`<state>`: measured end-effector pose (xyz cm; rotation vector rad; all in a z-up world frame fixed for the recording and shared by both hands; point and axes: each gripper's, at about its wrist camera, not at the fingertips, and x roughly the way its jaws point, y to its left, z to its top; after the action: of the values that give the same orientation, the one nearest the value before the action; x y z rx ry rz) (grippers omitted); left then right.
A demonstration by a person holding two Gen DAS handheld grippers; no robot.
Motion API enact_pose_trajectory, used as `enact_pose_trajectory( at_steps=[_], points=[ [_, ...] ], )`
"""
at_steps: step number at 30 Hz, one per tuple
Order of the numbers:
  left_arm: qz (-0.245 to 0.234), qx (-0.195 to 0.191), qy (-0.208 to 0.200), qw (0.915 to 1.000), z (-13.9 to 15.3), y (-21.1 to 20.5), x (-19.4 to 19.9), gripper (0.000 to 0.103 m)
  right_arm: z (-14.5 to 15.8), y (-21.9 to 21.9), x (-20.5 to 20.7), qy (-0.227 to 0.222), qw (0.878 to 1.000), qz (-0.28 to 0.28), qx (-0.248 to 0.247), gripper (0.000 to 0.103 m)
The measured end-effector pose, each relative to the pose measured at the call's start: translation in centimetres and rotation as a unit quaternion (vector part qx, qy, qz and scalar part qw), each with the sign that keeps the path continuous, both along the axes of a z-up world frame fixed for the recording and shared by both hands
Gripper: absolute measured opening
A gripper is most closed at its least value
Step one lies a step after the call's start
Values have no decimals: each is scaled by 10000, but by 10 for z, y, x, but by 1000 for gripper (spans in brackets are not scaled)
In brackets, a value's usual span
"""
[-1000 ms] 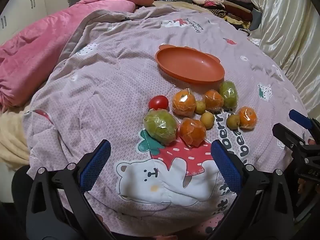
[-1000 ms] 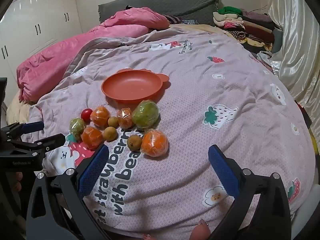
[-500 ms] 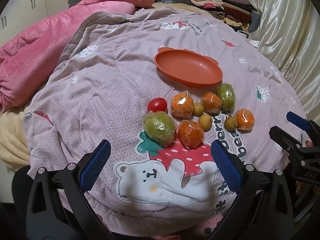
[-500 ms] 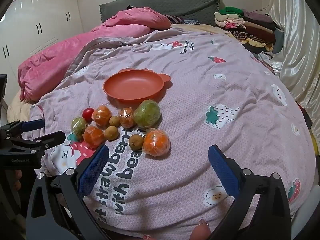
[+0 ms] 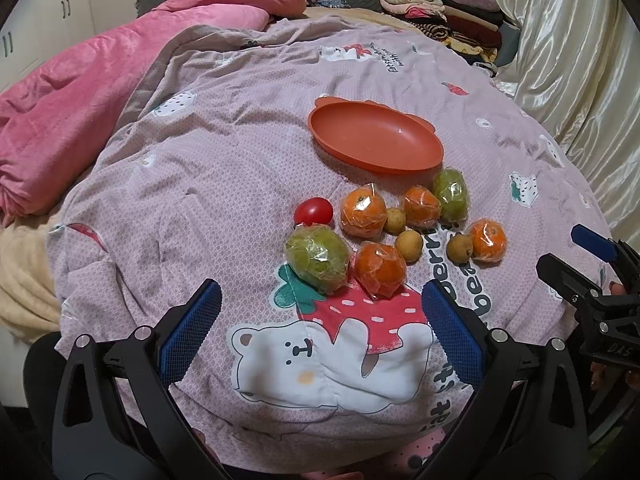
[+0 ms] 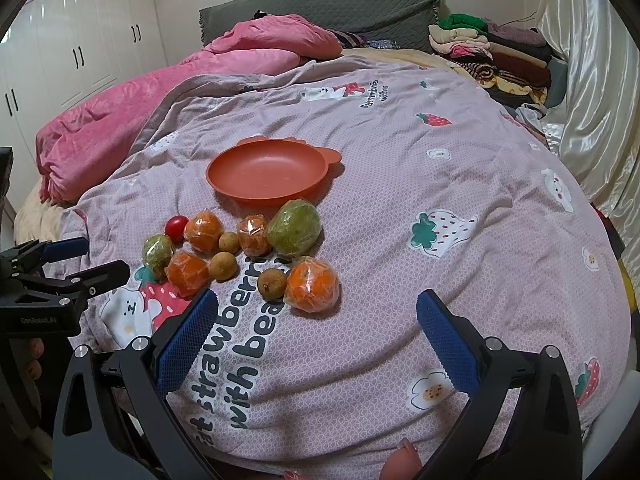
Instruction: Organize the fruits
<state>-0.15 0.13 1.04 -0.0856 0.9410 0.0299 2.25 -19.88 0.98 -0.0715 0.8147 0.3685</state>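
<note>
Fruits clustered on a bed's pink quilt, just beside an empty orange plate, left tongs and right tongs both spread wide, holding nothing, short of the pile.

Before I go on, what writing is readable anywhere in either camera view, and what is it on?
"strawberry" and "with bear", partly hidden by fruit: large dark print on the bedspread, right wrist view.
"GenRobot.AI": small label on the left gripper body; blurry, so uncertain.
"DAS": stamped on the right gripper body, left wrist view.
Small dark lettering beside the far bear print on the bedspread: too small to read.
Fruit wrappers: no readable text.
</note>
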Motion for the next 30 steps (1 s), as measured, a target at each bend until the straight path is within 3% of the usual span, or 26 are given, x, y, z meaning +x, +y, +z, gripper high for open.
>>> enact_pose_trajectory(
  at_steps=[30],
  points=[
    [-18, -20, -22, 10000, 1, -1, -2, 94, -1, 0, 0, 15, 10000, 24, -3, 99]
  ],
)
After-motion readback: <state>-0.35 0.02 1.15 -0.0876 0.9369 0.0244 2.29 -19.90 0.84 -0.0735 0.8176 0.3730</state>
